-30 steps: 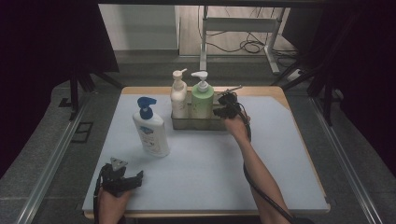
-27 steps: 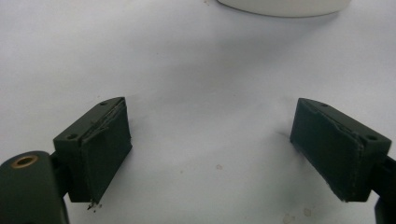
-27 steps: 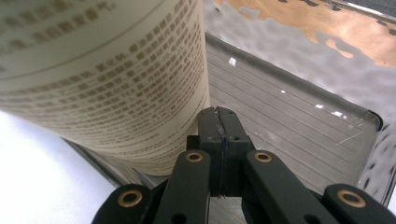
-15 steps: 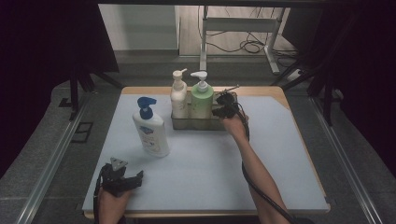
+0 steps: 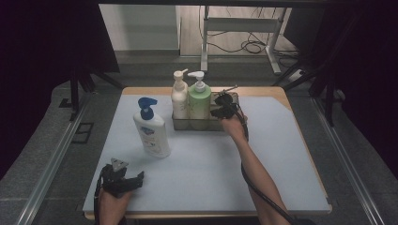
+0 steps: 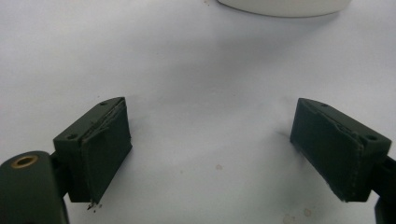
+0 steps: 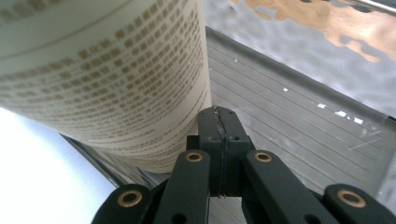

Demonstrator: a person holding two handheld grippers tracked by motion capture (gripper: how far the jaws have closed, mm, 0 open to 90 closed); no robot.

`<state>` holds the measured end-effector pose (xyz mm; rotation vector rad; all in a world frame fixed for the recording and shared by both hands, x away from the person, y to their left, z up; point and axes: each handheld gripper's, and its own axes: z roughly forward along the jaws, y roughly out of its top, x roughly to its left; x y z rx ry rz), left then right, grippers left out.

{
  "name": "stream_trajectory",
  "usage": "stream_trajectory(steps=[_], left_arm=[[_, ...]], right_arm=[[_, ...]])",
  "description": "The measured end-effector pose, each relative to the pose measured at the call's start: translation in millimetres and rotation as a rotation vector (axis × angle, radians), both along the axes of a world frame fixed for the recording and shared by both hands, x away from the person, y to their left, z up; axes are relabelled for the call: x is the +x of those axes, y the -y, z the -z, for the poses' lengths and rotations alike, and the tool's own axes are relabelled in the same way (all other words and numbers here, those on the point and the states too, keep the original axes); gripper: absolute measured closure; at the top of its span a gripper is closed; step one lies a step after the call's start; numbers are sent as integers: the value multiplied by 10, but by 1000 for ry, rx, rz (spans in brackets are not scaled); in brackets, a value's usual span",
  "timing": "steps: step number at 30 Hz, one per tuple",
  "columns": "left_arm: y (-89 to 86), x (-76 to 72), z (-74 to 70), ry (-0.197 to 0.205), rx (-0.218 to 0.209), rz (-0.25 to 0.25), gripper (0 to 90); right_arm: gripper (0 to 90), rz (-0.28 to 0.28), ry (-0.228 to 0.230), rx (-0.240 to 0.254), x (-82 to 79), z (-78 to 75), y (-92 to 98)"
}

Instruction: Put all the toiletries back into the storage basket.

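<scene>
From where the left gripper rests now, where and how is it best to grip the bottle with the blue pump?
Probably the white body of the blue-pump bottle, below the shoulder, from the near side with jaws level. It stands upright and alone; its flat-looking sides suit the open left gripper.

We saw the tray (image 5: 206, 124) toward the back of the tabletop (image 5: 211, 164). In the tray stood two pump bottles (image 5: 199, 103), side by side at its left end. Left of the tray and nearer us, a third pump bottle (image 5: 151, 129) stood on the tabletop. The right tongs (image 5: 224, 107) sat in the tray's right part, beside the bottles; the left tongs (image 5: 126, 180) lay well before the tray, at the near left.

Dim surroundings, soft overhead light
</scene>
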<state>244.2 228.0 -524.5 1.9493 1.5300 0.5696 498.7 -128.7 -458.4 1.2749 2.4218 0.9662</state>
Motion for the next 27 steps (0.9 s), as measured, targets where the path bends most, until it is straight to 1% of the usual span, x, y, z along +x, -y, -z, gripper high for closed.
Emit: stream_trajectory(steps=[3, 4, 8, 12, 18, 22, 27], left_arm=[[0, 0, 0, 0, 0, 0, 118], [0, 0, 0, 0, 0, 0, 118], [0, 1, 0, 0, -1, 0, 118], [0, 1, -1, -1, 0, 0, 118], [0, 1, -1, 0, 0, 0, 118], [0, 1, 0, 0, 0, 0, 118], [-1, 0, -1, 0, 1, 0, 118]], right_arm=[[897, -11, -2, -4, -6, 6, -45], [897, -7, 2, -12, -8, 8, -56], [898, -4, -6, -2, -5, 13, -49], [897, -7, -5, -12, -12, 2, -59], [897, -15, 8, -18, -33, -12, -70], [895, -17, 12, -4, -38, 1, -54], [853, -16, 17, 6, -40, -5, -23]])
